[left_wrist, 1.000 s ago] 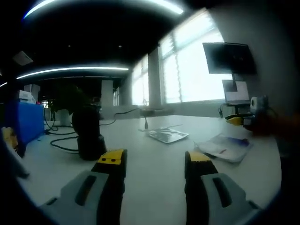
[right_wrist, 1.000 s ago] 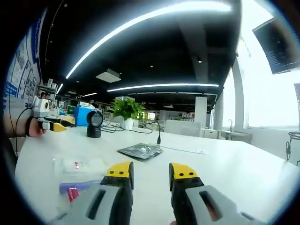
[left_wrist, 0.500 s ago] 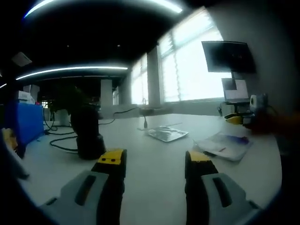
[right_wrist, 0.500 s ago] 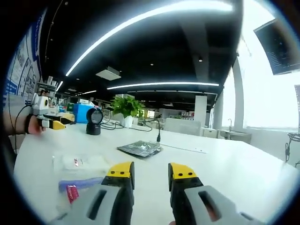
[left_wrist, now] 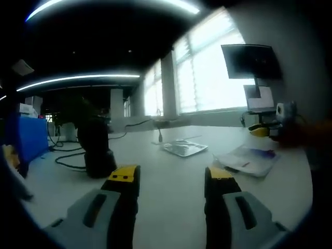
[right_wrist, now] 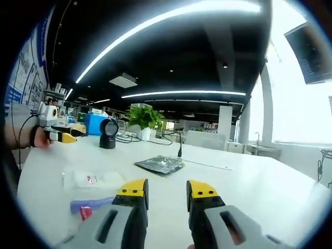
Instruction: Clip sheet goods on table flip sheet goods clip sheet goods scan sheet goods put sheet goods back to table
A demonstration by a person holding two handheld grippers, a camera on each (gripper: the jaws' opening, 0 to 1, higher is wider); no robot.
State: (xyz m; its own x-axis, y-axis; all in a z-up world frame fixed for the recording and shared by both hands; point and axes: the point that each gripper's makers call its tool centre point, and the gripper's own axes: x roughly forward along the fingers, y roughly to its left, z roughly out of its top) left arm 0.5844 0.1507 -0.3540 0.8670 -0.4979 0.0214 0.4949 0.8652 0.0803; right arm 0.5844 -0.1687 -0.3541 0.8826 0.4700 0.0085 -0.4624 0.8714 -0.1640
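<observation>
In the left gripper view, the left gripper (left_wrist: 171, 181) holds its fingers spread and empty at the bottom of the frame over the white counter (left_wrist: 166, 161); a grey sheet packet (left_wrist: 184, 148) lies at centre, a clear packet (left_wrist: 248, 161) at right, and a black scanner (left_wrist: 96, 150) stands at left. In the right gripper view, the right gripper (right_wrist: 167, 194) has its fingers spread and empty at bottom centre, with the grey sheet packet (right_wrist: 161, 164) at centre and the clear packet (right_wrist: 93, 180) at lower left.

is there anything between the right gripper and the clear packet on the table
Nothing visible. The right gripper is open over bare table, and the clear packet lies ahead to its left, with a blue packet beside it, nearer the camera.
</observation>
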